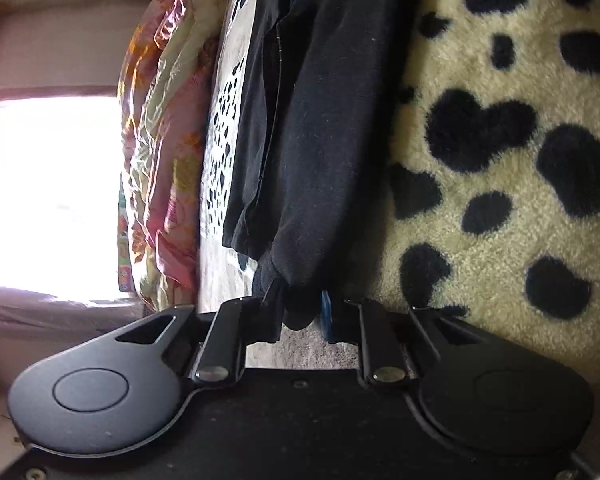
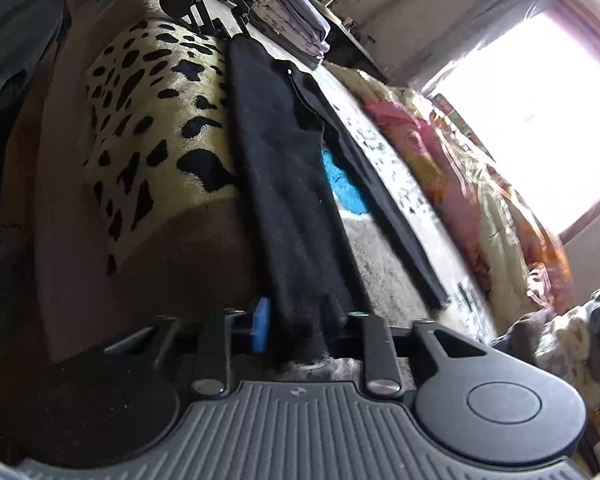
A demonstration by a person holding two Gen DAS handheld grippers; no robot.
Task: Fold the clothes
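Note:
A long black garment (image 2: 276, 160), likely trousers, stretches lengthwise over the bed between my two grippers. My right gripper (image 2: 300, 320) is shut on its near end, the cloth pinched between the blue pad (image 2: 262, 324) and the other finger. A second black strip (image 2: 388, 200) of it lies on the bed to the right. At the far end my left gripper (image 2: 228, 32) holds the cloth. In the left wrist view the black garment (image 1: 324, 140) runs away from the left gripper (image 1: 300, 314), whose jaws are shut on a bunched end.
A cream blanket with black patches (image 2: 148, 100) covers the bed (image 1: 500, 160). A crumpled floral quilt (image 2: 460, 184) lies along the bright window (image 2: 540, 100) side. A stack of folded clothes (image 2: 296, 20) sits at the bed's far end. Dark cloth (image 2: 16, 32) hangs at the left.

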